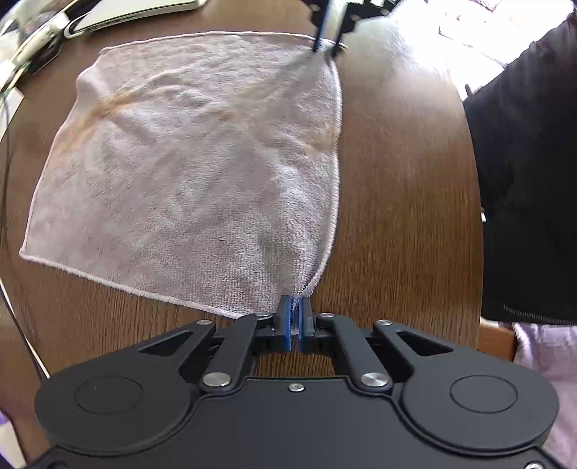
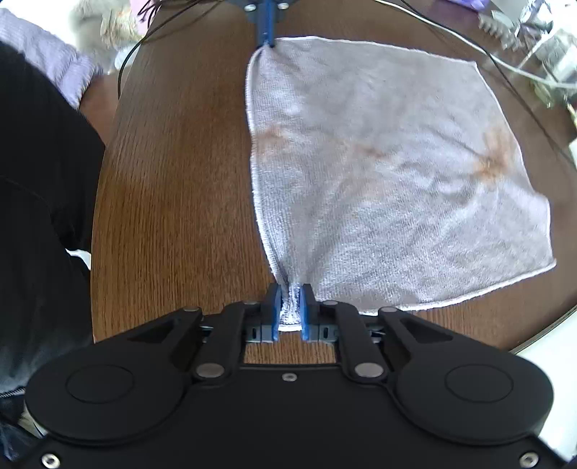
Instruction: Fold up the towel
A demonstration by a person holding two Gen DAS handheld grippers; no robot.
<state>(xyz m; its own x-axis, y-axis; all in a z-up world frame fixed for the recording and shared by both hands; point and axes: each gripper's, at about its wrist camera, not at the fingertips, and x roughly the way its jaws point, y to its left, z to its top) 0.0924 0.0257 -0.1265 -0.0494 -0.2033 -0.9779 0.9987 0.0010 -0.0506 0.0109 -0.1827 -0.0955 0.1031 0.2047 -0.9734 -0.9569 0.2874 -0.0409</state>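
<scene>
A pale grey towel [image 1: 187, 169] with faint orange stains lies spread flat on the brown wooden table [image 1: 404, 187]. My left gripper [image 1: 296, 303] is shut on one corner of the towel, the cloth pinched between its blue pads. The right gripper [image 1: 327, 47] shows at the top of the left wrist view, clamped on the corner along the same edge. In the right wrist view the towel [image 2: 396, 173] spreads to the right, and my right gripper [image 2: 290, 294] is shut on a bunched corner. The left gripper [image 2: 267, 42] holds the far corner there.
A person in dark clothing [image 1: 530, 187] stands at the table's edge beside the towel. A white device [image 1: 137, 12] and cables [image 2: 512, 65] lie at the far side of the table. Small clutter [image 2: 541, 43] sits near the table's rim.
</scene>
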